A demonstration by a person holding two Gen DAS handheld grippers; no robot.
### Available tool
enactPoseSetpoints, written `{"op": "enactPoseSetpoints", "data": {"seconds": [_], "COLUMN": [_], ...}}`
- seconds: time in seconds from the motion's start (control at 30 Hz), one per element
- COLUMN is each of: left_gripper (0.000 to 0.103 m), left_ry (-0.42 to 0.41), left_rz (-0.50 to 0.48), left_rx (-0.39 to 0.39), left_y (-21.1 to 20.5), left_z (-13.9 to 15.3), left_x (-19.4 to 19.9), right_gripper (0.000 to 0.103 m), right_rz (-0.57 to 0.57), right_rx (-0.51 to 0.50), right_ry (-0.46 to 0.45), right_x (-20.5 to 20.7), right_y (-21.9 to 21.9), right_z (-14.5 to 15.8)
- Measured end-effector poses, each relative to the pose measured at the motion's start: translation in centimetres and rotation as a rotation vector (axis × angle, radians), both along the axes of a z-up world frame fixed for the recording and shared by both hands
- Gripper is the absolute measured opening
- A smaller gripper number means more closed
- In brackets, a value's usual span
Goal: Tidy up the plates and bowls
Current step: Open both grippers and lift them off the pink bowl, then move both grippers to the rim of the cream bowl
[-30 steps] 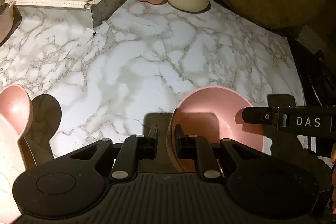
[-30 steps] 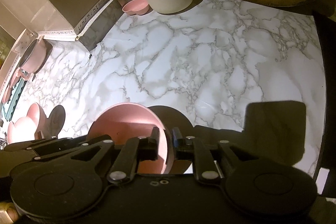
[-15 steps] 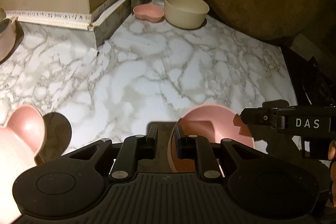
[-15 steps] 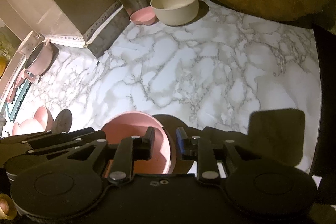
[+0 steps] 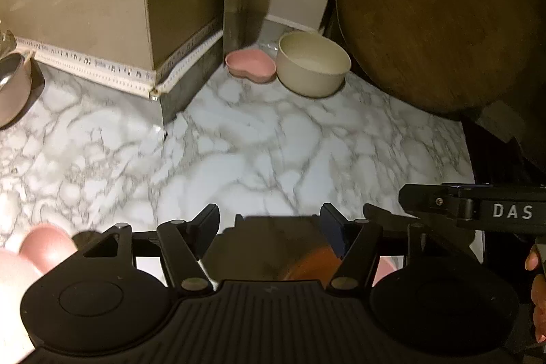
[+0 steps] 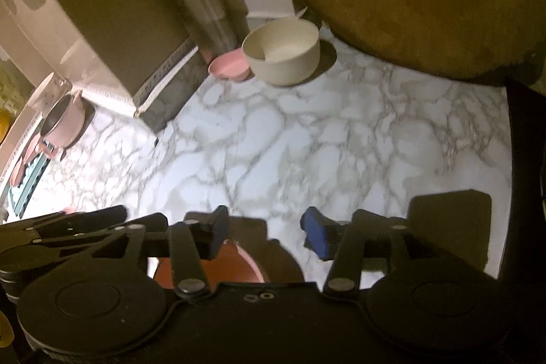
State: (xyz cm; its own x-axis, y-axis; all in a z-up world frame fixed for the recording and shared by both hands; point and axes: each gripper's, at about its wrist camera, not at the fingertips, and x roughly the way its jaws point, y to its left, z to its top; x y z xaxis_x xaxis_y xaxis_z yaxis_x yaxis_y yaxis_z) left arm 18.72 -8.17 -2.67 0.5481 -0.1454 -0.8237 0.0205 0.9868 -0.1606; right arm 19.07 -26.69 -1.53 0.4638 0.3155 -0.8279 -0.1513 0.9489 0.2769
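A pink bowl (image 6: 221, 268) sits on the marble counter right under both grippers, mostly hidden by them; it shows as a blurred orange-pink patch in the left wrist view (image 5: 309, 265). My left gripper (image 5: 271, 219) is open above it, touching nothing. My right gripper (image 6: 262, 227) is open too, the bowl below its left finger. The right gripper's side shows in the left wrist view (image 5: 477, 210). At the back stand a cream bowl (image 5: 312, 69) (image 6: 283, 53) and a pink heart-shaped dish (image 5: 250, 65) (image 6: 230, 69), side by side.
A pink bear-shaped plate (image 5: 30, 255) lies at the near left. A pink pot (image 6: 65, 121) stands left beside a cardboard box (image 5: 102, 5). A large round wooden board (image 5: 440, 12) leans at the back right. The counter's edge (image 6: 508, 159) runs along the right.
Both grippers have opened and let go of the pink bowl's rim. Both have pulled back and up, so the bowl now lies under them.
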Motion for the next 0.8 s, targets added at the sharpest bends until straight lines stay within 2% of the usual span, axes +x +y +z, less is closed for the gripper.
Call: {"op": "enactPoseSetpoints", "data": {"seconds": [0.07, 0.13, 0.27, 0.37, 0.47, 0.8], "left_gripper": [0.065, 0.065, 0.074, 0.076, 0.076, 0.076], "left_ry": [0.001, -0.007, -0.04, -0.069, -0.071, -0.092], "left_rz": [0.011, 0.018, 0.038, 0.047, 0.06, 0.073], "left_rx": [-0.005, -0.002, 0.002, -0.015, -0.018, 0.03], "left_y": [-0.1, -0.3, -0.7, -0.9, -1.1, -3.3], "left_z": [0.0, 0.1, 0.4, 0.5, 0.4, 0.0], "left_x": [0.9, 1.7, 3.8, 5.7, 7.9, 14.9], "right_gripper": [0.065, 0.07, 0.086, 0.093, 0.096, 0.096], "right_rz": [-0.007, -0.013, -0.032, -0.048, -0.072, -0.161], "right_rx": [-0.005, -0.002, 0.007, 0.008, 0.015, 0.047], "right_ry": [-0.014, -0.023, -0.045, -0.059, -0.072, -0.043], "right_x": [0.7, 1.5, 3.2, 4.8, 6.6, 12.9], "right_y": [-0.2, -0.5, -1.1, -1.5, -2.1, -3.7], "right_z": [0.2, 0.4, 0.8, 0.9, 1.0, -0.5]}}
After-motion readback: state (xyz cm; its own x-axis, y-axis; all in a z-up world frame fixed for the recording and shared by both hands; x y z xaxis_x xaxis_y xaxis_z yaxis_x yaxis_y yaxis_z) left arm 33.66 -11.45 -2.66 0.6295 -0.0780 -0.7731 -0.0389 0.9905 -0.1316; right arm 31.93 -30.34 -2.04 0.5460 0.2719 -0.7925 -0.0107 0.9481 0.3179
